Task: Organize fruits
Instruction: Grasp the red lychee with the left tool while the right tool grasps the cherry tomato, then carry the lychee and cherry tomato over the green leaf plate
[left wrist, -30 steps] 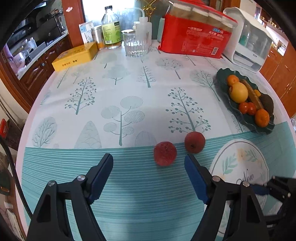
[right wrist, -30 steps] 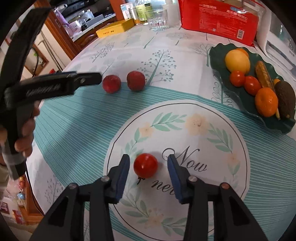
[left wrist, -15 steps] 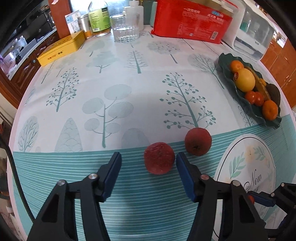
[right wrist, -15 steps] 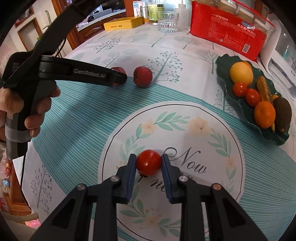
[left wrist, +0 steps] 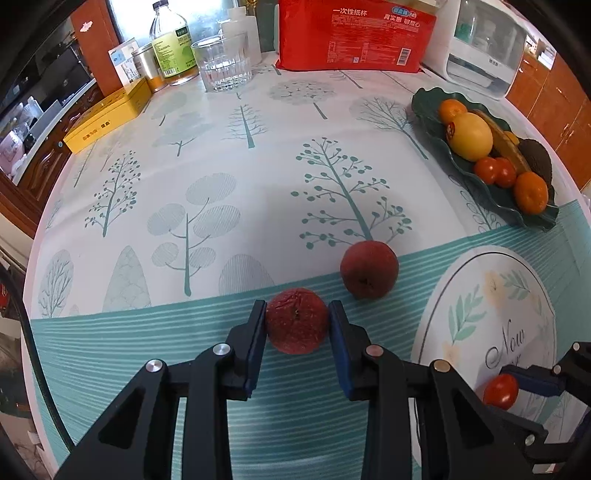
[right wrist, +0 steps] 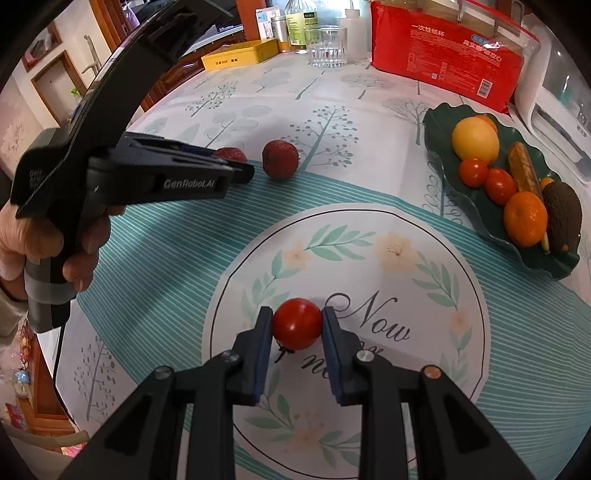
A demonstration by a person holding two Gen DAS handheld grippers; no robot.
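A wrinkled dark-red fruit lies on the teal-striped tablecloth. My left gripper is closing on it, and both blue pads touch its sides. A second dark-red fruit sits just beyond it to the right, free. My right gripper is shut on a small red tomato that rests on the round "Now" print. In the right wrist view the left gripper partly hides its fruit. A dark green leaf-shaped dish at the right holds oranges, tomatoes, a yellow fruit and an avocado.
Along the table's far edge stand a yellow box, a drinking glass, a bottle, a red pack of paper cups and a white appliance. A hand holds the left gripper's handle.
The left gripper came down and forward around the wrinkled red fruit, and its jaws closed from wide apart onto it. The right gripper's jaws closed onto the tomato and then held still.
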